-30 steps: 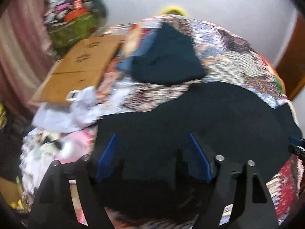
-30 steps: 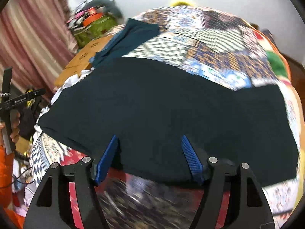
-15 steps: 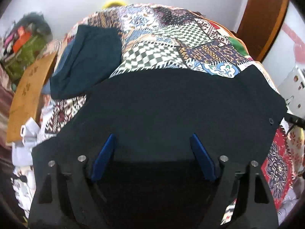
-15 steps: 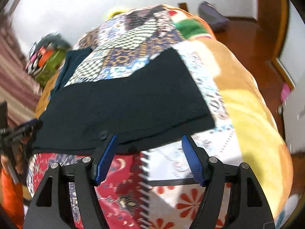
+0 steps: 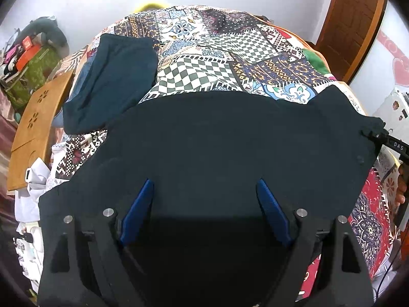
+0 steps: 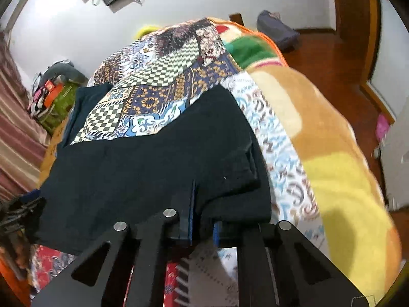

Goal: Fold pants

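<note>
Dark navy pants [image 5: 230,138] lie spread flat across a patchwork bedspread [image 5: 204,51]; they also show in the right wrist view [image 6: 158,163]. My left gripper [image 5: 204,202] is open, its blue pads just over the near edge of the pants. My right gripper [image 6: 203,217] is shut on the near right corner of the pants, at the waistband end. That right gripper shows at the right edge of the left wrist view [image 5: 381,138], pinching the cloth corner.
A second folded dark garment [image 5: 112,81] lies at the far left of the bed. A wooden lap table [image 5: 38,128] and clutter stand left of the bed. A yellow-orange blanket [image 6: 332,153] drapes the bed's right side above a wooden floor [image 6: 332,51].
My right gripper swung to the pants' right corner and closed on it. My left gripper moved right along the near edge and stays open.
</note>
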Demonstrator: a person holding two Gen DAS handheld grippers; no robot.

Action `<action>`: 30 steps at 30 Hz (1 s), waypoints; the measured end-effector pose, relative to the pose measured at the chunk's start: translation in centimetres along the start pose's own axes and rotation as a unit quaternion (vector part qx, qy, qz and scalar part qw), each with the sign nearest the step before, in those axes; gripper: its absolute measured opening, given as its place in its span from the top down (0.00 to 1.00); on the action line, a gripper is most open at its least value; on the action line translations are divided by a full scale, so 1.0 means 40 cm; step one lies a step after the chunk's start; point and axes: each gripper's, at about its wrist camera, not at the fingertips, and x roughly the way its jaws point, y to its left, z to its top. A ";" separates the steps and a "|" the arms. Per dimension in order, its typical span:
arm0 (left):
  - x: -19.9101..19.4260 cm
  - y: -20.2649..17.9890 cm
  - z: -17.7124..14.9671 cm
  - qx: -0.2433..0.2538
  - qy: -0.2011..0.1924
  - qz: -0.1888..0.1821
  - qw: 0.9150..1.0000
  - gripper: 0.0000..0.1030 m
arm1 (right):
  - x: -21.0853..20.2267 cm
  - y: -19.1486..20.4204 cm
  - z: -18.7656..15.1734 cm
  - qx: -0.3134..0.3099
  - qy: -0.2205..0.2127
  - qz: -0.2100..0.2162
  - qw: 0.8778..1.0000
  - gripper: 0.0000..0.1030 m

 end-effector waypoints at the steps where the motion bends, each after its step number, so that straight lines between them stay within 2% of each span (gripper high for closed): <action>1: 0.000 -0.001 0.000 0.001 0.000 0.001 1.000 0.19 | -0.006 -0.001 0.000 -0.006 -0.005 -0.002 1.000 0.93; 6: 0.000 -0.006 0.004 -0.005 0.002 -0.009 1.000 0.18 | -0.045 -0.027 0.002 -0.015 -0.028 -0.014 0.999 0.94; 10: -0.001 -0.032 0.006 0.009 -0.002 -0.008 1.000 0.17 | -0.045 -0.052 0.001 -0.005 -0.030 -0.045 0.999 0.94; 13: -0.005 -0.046 0.005 0.021 -0.008 0.001 1.000 0.17 | -0.041 -0.065 -0.001 0.010 -0.021 -0.038 0.999 0.94; 18: -0.026 -0.032 0.006 0.013 -0.014 -0.002 1.000 0.17 | -0.093 -0.039 0.019 0.012 -0.051 -0.025 0.998 0.94; 25: -0.124 0.000 0.003 0.003 -0.073 0.017 0.997 0.17 | -0.186 0.088 0.100 -0.025 -0.109 0.017 0.994 0.94; 30: -0.200 0.028 -0.004 -0.002 -0.114 0.023 0.993 0.14 | -0.230 0.232 0.168 -0.072 -0.141 0.062 0.985 0.94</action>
